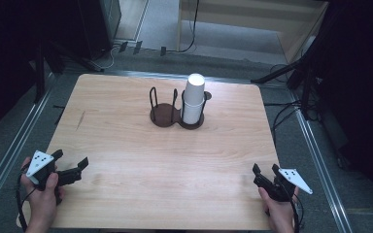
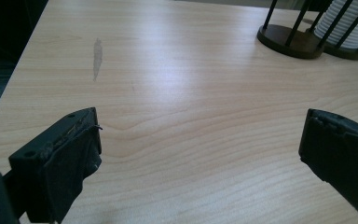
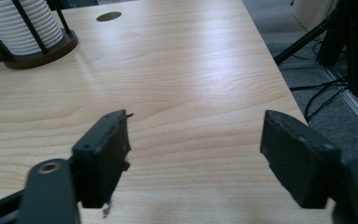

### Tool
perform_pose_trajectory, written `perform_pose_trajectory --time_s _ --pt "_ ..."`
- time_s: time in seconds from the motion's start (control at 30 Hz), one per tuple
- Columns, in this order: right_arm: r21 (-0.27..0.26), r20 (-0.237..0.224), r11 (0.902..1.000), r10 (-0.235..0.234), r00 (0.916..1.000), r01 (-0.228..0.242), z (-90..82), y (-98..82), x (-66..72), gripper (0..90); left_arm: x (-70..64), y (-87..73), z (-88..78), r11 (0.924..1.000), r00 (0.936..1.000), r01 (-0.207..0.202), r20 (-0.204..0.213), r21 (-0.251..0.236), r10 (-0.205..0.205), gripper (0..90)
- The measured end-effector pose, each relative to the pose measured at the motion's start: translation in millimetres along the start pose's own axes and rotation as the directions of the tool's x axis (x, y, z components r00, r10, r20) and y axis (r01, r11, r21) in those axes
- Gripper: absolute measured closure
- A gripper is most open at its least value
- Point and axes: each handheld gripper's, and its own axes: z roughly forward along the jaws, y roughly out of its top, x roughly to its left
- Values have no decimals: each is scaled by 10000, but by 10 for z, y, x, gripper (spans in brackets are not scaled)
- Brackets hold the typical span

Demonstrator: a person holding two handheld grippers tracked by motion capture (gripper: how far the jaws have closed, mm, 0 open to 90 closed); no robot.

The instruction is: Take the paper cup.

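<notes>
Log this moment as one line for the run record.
left tongs: open, empty | right tongs: open, empty | white paper cup stack: upright in right ring of dark wire holder | wooden table

Pale wood-grain worktop [image 1: 126, 126], smooth with a soft sheen and one dull scuff [image 2: 97, 57]. Ribbed white paper cups [image 1: 193, 97], matt, stacked at 12 o'clock in a dark thin-wire holder [image 1: 164, 115] on glossy brown bases. Matt black fingers [image 2: 70, 158], pads frayed.

Two grippers, the left gripper [image 1: 73, 167] at eight o'clock and the right gripper [image 1: 266, 171] at four; one two-ring holder [image 1: 167, 115] at twelve; one stack of white cups [image 1: 193, 99]; one table [image 1: 126, 145].
</notes>
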Motion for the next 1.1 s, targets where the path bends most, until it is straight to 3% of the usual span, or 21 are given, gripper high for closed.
perform_pose_trajectory --time_s 0.13,0.33,0.43,0.67,0.73,0.77,0.83,0.9,1.1 --pt "4 45 10000 -66 10000 66 2 10 -1 165 19 0 8 9998 9997 221 48 19 -221 0" --pt "-62 296 9996 267 9992 -265 18 70 -19 169 79 0 8 9966 9964 825 175 39 -826 0" --pt "-210 221 9991 373 9991 -369 24 101 33 194 81 -3 1 9964 9962 847 177 -10 -847 0" --pt "-1032 -143 9946 104 9998 -118 23 176 208 248 82 -2 4 9963 9961 857 195 24 -857 0" --pt "-1512 190 9885 83 9998 -53 35 190 247 260 84 -3 4 9961 9960 879 161 25 -879 0" --pt "-1189 56 9929 104 9999 -97 43 212 258 261 84 -3 4 9961 9960 879 161 25 -879 0" --pt "-562 259 9979 -322 9991 336 71 246 292 262 80 -3 3 9964 9964 843 63 60 -844 0" --pt "-527 157 9975 -463 9988 470 85 262 321 262 66 -4 -1 9969 9969 782 -93 44 -781 0" --pt "-662 -251 9977 -189 9995 172 125 373 391 249 46 -4 2 9980 9978 619 -232 91 -617 0"
